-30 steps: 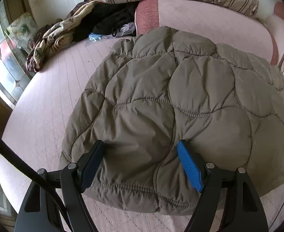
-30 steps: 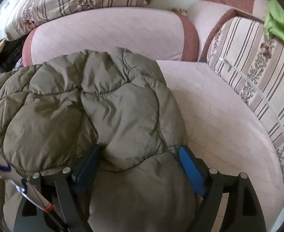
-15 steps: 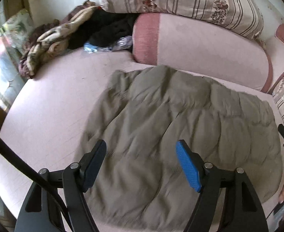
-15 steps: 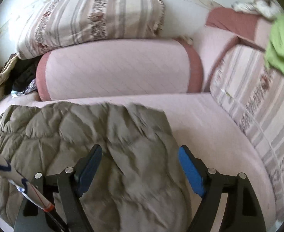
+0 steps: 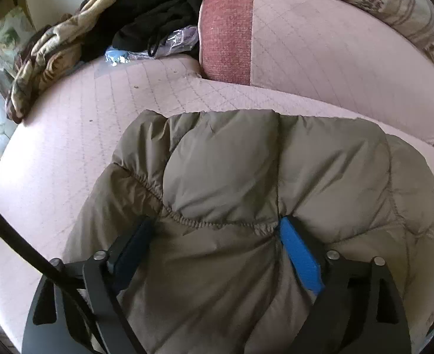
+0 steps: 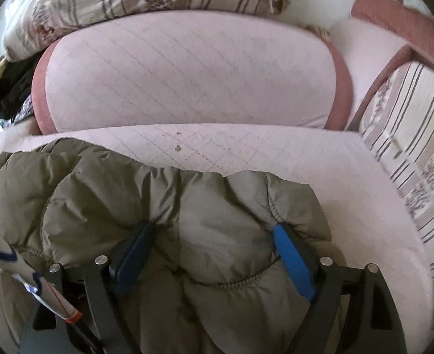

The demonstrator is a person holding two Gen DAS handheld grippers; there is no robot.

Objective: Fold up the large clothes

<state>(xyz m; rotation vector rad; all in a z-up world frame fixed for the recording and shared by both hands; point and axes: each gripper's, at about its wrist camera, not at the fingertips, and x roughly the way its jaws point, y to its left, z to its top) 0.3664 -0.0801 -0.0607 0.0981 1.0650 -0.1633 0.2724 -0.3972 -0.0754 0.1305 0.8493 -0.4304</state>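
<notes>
Olive quilted jacket (image 5: 246, 177) crosswise on couch (image 5: 69, 147)

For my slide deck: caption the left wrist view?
Left tool straddles puffy olive jacket on pink sofa.

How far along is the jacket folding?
The olive puffer jacket lies bunched compact on the sofa seat, seemingly part-folded. The left gripper and right gripper straddle its padding, jaws wide; the left's have just been opening. The clothes pile looks untouched.
</notes>
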